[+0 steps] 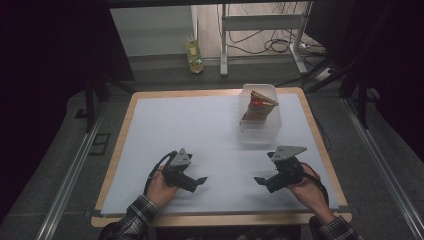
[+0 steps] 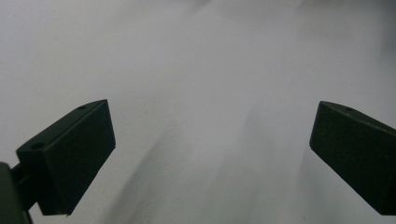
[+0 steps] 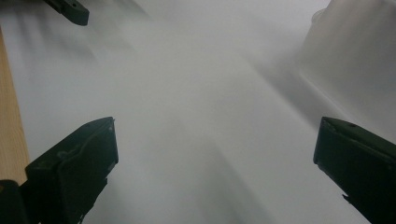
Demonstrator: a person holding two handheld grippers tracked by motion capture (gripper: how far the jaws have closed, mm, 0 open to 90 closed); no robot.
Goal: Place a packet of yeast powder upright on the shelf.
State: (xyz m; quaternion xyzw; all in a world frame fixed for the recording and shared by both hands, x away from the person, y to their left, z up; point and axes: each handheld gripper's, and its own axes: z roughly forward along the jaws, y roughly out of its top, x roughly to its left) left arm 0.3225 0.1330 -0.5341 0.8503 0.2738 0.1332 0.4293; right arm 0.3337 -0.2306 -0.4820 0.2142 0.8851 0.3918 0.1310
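My left gripper (image 1: pixel 199 181) rests low over the white sheet (image 1: pixel 200 135) near the table's front, pointing right. Its jaws stand wide apart (image 2: pixel 212 149) with only bare white surface between them. My right gripper (image 1: pixel 260 180) is held at the front right, pointing left toward the other one. It is open too (image 3: pixel 215 163), with nothing between its jaws. A clear plastic bin (image 1: pixel 259 131) sits at the back right of the sheet, holding a brown paper package (image 1: pixel 260 107) with a red mark. The bin's pale wall (image 3: pixel 350 65) appears at the upper right of the right gripper view.
The wooden table edge (image 1: pixel 220 218) frames the sheet; a strip of it (image 3: pixel 9 140) shows in the right gripper view. The left gripper's jaw tip (image 3: pixel 70 10) appears at that view's top left. A bottle (image 1: pixel 194 55) stands on the floor beyond the table, near a metal stand (image 1: pixel 262 22).
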